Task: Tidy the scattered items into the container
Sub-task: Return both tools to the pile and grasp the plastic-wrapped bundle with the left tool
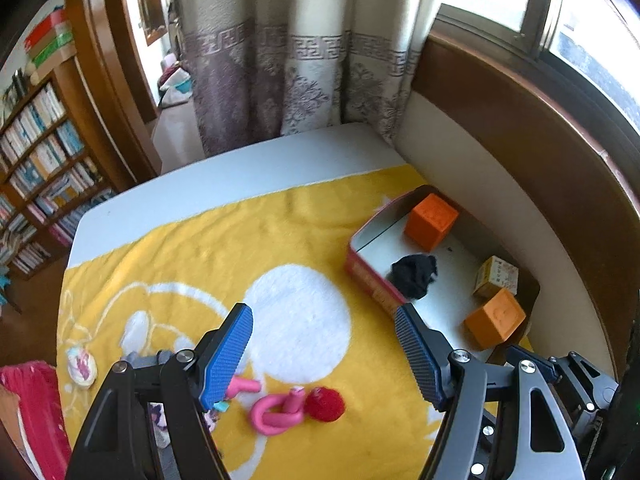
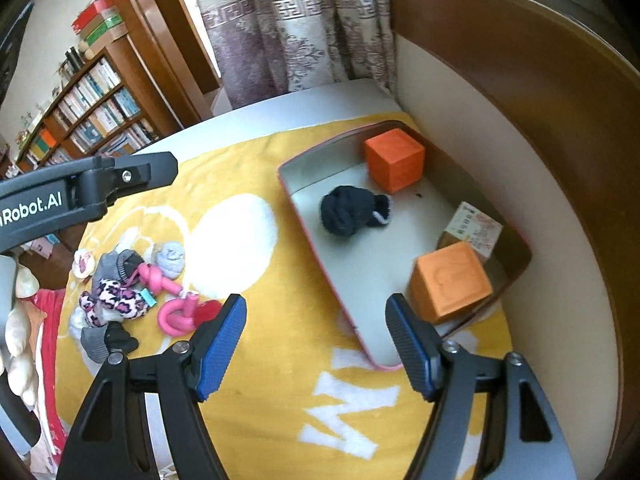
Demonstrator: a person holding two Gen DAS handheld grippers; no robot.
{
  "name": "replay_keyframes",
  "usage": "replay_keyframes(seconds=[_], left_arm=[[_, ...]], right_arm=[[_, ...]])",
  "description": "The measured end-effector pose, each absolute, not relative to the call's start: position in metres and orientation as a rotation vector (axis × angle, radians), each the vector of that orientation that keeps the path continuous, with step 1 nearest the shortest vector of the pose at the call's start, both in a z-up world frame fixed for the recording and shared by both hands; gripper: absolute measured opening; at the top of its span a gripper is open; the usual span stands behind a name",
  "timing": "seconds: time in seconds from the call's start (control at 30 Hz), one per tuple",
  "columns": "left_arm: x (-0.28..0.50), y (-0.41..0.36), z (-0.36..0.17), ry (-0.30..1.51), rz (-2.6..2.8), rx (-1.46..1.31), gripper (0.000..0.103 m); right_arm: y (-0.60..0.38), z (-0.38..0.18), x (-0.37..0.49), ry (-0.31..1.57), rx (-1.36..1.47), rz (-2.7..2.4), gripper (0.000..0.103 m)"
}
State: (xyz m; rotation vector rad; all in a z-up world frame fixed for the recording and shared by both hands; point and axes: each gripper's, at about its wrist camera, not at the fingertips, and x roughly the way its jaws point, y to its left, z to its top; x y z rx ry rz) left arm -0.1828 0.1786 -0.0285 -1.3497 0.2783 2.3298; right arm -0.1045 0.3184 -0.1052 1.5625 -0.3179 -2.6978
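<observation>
Yellow fleece, a blanket [image 2: 256, 360] with white cartoon shapes, covers most of the white counter [image 1: 224, 184] that stands against the curtain [image 1: 288, 68] and the wood-panelled wall under the window. On the right side of the blanket, close to that wall, sits the container, a shallow red-sided tin [image 2: 308, 220] with a pale grey floor. Inside it lie a balled black sock [image 2: 352, 210] near the middle, an orange cube [image 2: 394, 158] at the far end, a second orange cube [image 2: 450, 278] at the near end, and a small printed carton [image 2: 474, 230] just behind that second cube, against the right wall of the tin. Well apart from the tin, on the left part of the blanket, the loose things lie in a heap: a knotted pink band [image 2: 176, 314] touching a red pom-pom [image 1: 324, 404], a pink leopard-print sock [image 2: 116, 298], a pale grey rolled sock [image 2: 172, 258], dark grey socks [image 2: 116, 266] and a small round white item [image 2: 83, 262] at the far-left edge. The left tongs [image 1: 324, 360] hang over the near middle of the blanket with their blue pads spread wide and nothing between them, the pink band and pom-pom just below the gap. The right tongs [image 2: 316, 346] are likewise spread apart and empty, above the blanket near the tin's near-left corner. A tall bookshelf [image 2: 84, 120] fills the far left of the room.
</observation>
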Motion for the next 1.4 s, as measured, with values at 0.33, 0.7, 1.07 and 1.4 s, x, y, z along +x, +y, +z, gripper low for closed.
replay_keyframes(seconds=[0.33,0.7,1.07,1.4], left_arm=[[-0.195,0.097,-0.045,0.187,2.388,-1.467,0.075],[-0.206,-0.005,-0.069,0.072,2.456,-1.598,0.075],[-0.207,-0.098,-0.095,-0.012,2.505,-1.726,0.075],[-0.194,-0.161,-0.127,-0.111,2.491,-1.851,0.075]], right_arm=[[0.265,-0.112,-0.113,-0.283,1.583,-2.617,0.076],[0.201,-0.120,-0.124,-0.222,1.599,-2.541,0.076],[0.145,-0.133,-0.133,-0.185,1.622,-2.472,0.076],[0.115,-0.143,-0.137,-0.145,1.655,-2.418,0.076]])
